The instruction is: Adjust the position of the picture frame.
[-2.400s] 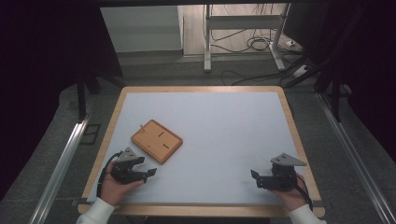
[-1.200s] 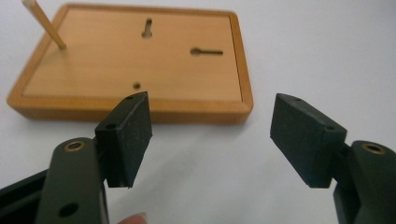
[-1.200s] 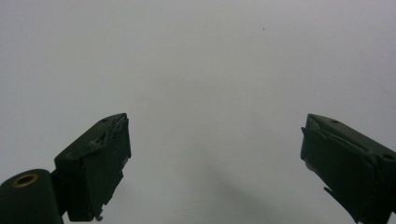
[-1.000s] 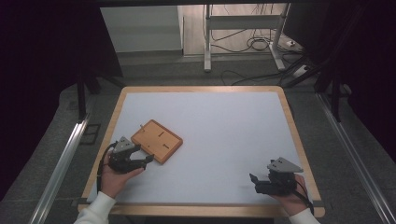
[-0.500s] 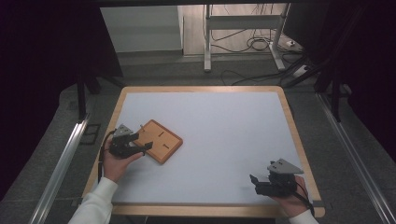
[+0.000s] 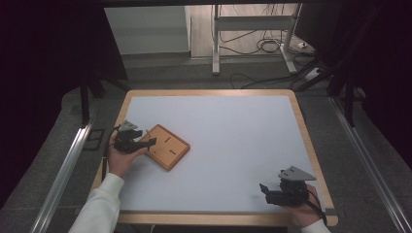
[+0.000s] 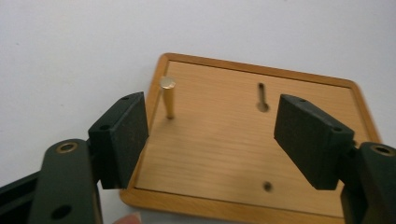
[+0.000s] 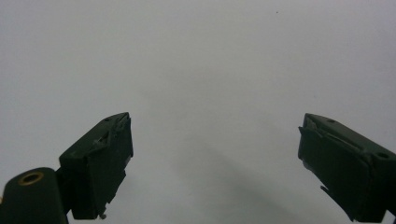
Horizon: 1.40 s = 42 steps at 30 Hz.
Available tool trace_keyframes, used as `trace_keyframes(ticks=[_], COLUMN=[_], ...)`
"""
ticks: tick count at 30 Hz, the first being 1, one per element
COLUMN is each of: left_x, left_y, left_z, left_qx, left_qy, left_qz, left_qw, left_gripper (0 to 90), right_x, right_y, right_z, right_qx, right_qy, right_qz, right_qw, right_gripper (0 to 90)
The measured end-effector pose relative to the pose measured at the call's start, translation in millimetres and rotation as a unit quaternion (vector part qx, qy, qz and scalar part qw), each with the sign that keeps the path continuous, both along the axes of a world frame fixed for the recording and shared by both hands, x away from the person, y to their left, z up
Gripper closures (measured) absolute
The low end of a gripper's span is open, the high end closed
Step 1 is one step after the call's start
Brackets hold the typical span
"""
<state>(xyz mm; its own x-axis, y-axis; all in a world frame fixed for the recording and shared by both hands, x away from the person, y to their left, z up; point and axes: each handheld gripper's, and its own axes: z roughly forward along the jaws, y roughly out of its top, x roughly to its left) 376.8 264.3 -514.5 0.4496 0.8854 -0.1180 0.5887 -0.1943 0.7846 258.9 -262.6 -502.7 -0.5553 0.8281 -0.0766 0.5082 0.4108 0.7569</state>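
The right gripper (image 6: pixel 270 192) rests at the desk's (image 6: pixel 233 141) near right edge, jaws wide, holding nothing. Farther left, the left gripper (image 7: pixel 210 135) hovers over the board's (image 6: pixel 165 146) near end, jaws wide, beside an upright peg (image 7: pixel 168 97).

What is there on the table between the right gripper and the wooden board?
Nothing: in the high view, only bare white table surface stretches from the right gripper to the wooden board. The left gripper is at the board's other side.
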Motion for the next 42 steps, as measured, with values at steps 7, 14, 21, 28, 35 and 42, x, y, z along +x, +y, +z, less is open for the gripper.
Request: trace_keyframes(ticks=[7,14,21,28,35,42], left_x=[12.2,22.5,29.5,32.8,31.5,26.9], left_y=[-1.8,-1.6,-2.1,-3.2,-2.4,-2.2], left_z=[-8.3,-16.3,-22.7,-23.2,-22.3,-16.1], left_qx=[0.005,0.006,0.015,0.008,-0.003,-0.001], left_qy=[0.001,-0.002,-0.008,-0.008,-0.015,-0.012], left_qz=[0.001,0.017,0.021,0.021,0.028,0.017], left_qw=[1.0000,0.9998,0.9996,0.9997,0.9995,0.9998], left_gripper=[34.4,46.6,69.3,80.4,83.1,82.7], right_x=[2.2,1.8,2.8,3.2,3.4,3.5], right_y=[-1.6,-0.7,-0.4,-0.6,-1.4,-2.2], right_z=[-2.5,-2.9,-2.7,-3.1,-3.1,-2.9], right_qx=[0.013,0.014,0.021,0.021,0.019,0.019], right_qy=[0.012,0.014,0.013,0.013,0.012,0.009], right_qz=[0.005,0.006,0.008,0.002,0.000,-0.002], right_qw=[0.9998,0.9998,0.9997,0.9997,0.9997,0.9998], right_gripper=[10.5,10.5,10.5,10.5,10.6,10.6])
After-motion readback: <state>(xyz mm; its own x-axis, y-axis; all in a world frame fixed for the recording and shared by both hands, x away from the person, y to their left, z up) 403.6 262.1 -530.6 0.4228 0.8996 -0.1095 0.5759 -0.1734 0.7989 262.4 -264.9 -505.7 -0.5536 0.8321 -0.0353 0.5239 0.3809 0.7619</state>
